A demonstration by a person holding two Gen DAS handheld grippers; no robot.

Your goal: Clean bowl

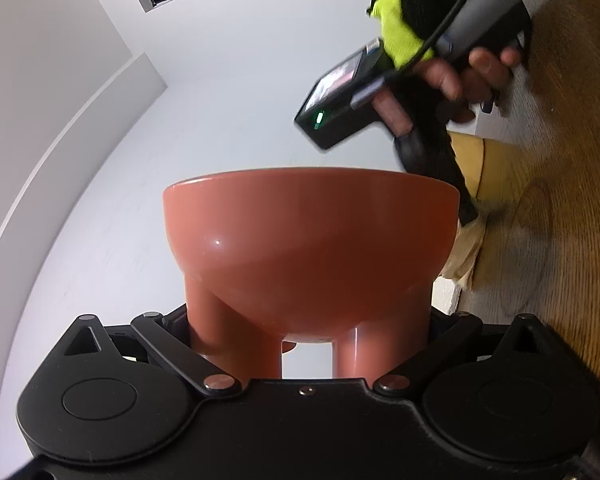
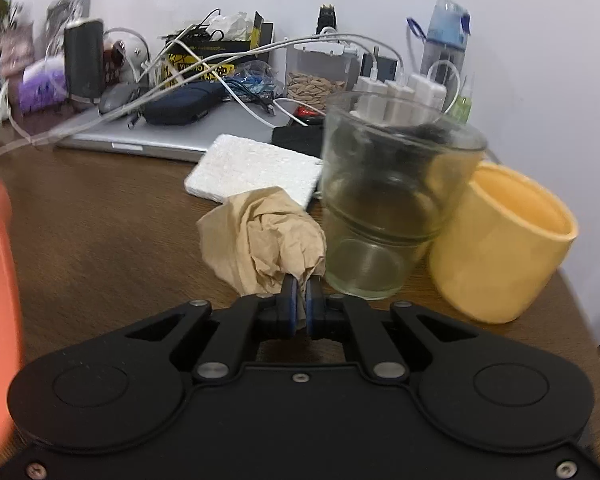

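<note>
Your left tool [image 1: 306,344] is clamped around the legs of the red bowl [image 1: 310,236], which you hold lifted in front of the wall, the rim at 12 o'clock. Your right tool [image 2: 301,286] is pressed together on a corner of the crumpled brown paper [image 2: 260,236], low over the bench [image 2: 100,220]. Just beside it at 1 o'clock stands the glass [image 2: 384,208], touching the yellow cup [image 2: 504,248] at 2 o'clock. I think the wiping is not yet begun. Lift the paper away from the glass first, then tilt the bowl opening toward it and rub inside with gentle pressure. The white sponge [image 2: 256,170] lies farther, before the laptop [image 2: 188,136].
</note>
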